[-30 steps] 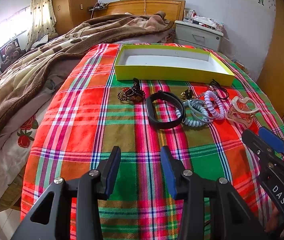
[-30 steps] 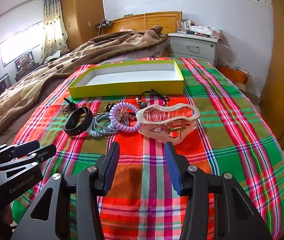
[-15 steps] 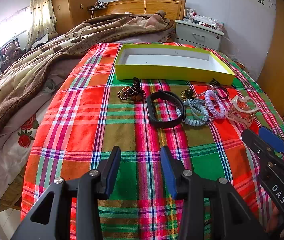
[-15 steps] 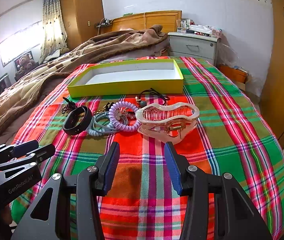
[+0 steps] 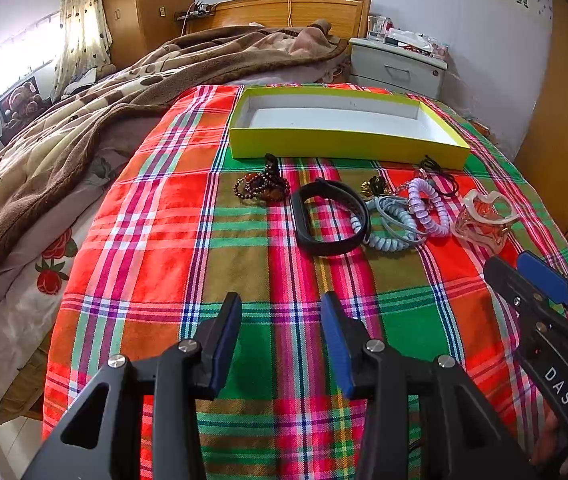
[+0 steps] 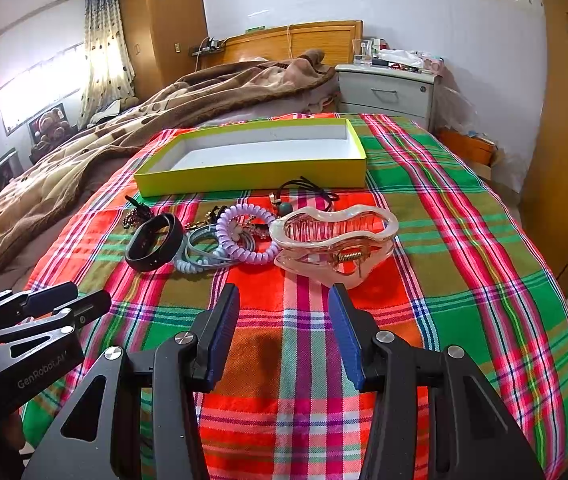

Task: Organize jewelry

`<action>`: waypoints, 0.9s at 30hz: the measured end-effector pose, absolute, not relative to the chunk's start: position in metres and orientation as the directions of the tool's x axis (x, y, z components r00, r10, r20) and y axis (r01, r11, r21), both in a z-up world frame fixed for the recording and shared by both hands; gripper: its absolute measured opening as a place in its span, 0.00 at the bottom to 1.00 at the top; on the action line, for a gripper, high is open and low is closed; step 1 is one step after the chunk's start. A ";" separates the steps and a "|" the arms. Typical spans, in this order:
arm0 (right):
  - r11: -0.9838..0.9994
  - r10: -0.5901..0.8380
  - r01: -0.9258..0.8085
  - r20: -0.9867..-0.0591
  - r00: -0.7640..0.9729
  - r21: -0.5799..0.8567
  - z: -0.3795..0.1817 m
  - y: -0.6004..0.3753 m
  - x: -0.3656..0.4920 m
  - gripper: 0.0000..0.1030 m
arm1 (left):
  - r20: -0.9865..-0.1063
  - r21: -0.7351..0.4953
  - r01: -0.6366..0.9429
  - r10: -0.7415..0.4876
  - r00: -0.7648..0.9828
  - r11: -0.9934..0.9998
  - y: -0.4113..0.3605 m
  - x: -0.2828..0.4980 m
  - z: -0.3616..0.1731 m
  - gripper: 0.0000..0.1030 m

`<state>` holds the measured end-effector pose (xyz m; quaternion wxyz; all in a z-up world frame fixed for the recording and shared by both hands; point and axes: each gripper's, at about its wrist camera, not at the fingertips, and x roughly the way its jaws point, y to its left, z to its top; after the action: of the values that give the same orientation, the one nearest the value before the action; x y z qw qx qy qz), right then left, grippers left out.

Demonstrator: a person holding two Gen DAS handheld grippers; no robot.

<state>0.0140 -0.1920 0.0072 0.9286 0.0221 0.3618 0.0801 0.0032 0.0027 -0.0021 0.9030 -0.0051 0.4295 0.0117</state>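
A row of jewelry lies on the plaid cloth in front of an empty yellow box (image 5: 343, 146) (image 6: 252, 178). From the left come a dark bead bracelet (image 5: 262, 188), a black band (image 5: 329, 218) (image 6: 155, 242), a pale blue coil tie (image 5: 389, 232) (image 6: 200, 254), a lilac coil tie (image 5: 429, 208) (image 6: 246, 232), a black cord with a bead (image 6: 307, 194) and a clear pink hair claw (image 5: 483, 218) (image 6: 333, 240). My left gripper (image 5: 282, 336) hovers open over bare cloth, short of the black band. My right gripper (image 6: 284, 332) is open just short of the hair claw.
The plaid cloth (image 5: 156, 240) covers the foot of a bed. A brown blanket (image 5: 64, 136) is heaped on the left. A white nightstand (image 6: 387, 92) stands behind the box by the wall. Wooden wardrobe doors (image 6: 567, 160) run along the right.
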 end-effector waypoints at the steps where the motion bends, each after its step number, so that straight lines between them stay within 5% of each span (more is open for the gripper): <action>1: 0.986 0.164 -0.132 -0.669 0.725 0.098 0.007 -0.192 0.014 0.46 | -0.776 0.001 -0.025 0.017 0.631 1.000 0.002 0.004 -0.002 0.42; 27: 0.988 0.157 -0.115 -0.671 0.724 0.107 0.010 -0.200 0.023 0.46 | -0.784 -0.006 -0.020 0.008 0.621 1.000 0.004 0.011 0.001 0.42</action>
<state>0.0231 -0.1996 0.0096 0.9281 0.0288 0.3640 0.0734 0.0112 0.0044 0.0012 0.9003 -0.0070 0.4352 0.0077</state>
